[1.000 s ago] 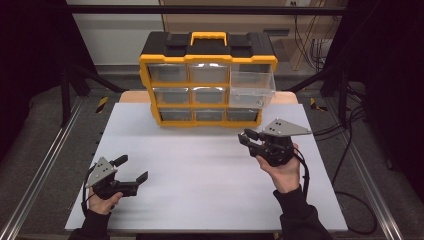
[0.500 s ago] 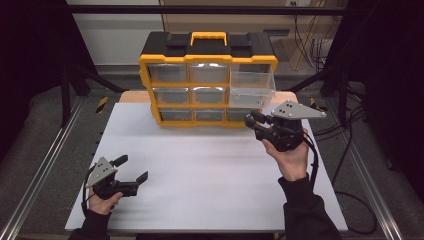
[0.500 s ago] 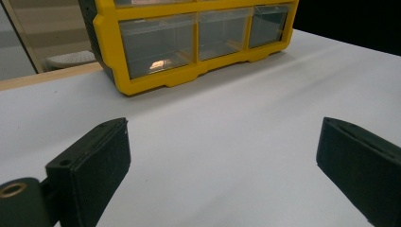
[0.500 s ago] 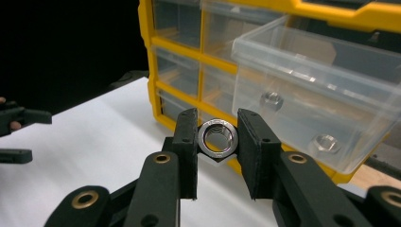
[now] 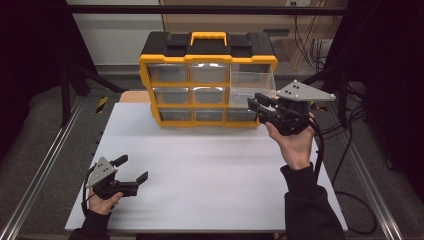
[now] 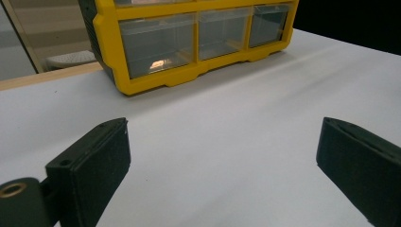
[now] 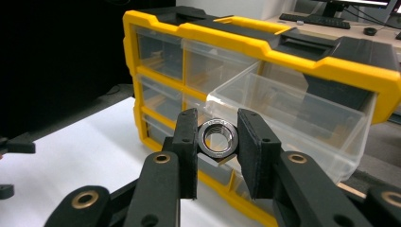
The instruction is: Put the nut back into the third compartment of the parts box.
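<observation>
Right claw (image 7: 216, 142), centre of its own view, clamped on a shiny hexagonal steel nut (image 7: 217, 137), just before the pulled-out clear plastic drawer (image 7: 293, 118) of the yellow-and-black organiser (image 5: 207, 80). Left claw (image 5: 134, 169), lower left of the high view, jaws wide apart, holding nothing above the white worktop (image 5: 210, 170).

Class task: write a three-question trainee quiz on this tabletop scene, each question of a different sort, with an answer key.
1. True or false: the right gripper is clamped on a metal hex nut.
2. Which drawer of the yellow organizer is pulled out? A) top right B) bottom left C) middle centre
3. Fill in: the jaws of the left gripper, low over the white table, stand ____ with nothing between them.

Key: 1 true; 2 A, the clear open drawer at the top right; 3 open.
</observation>
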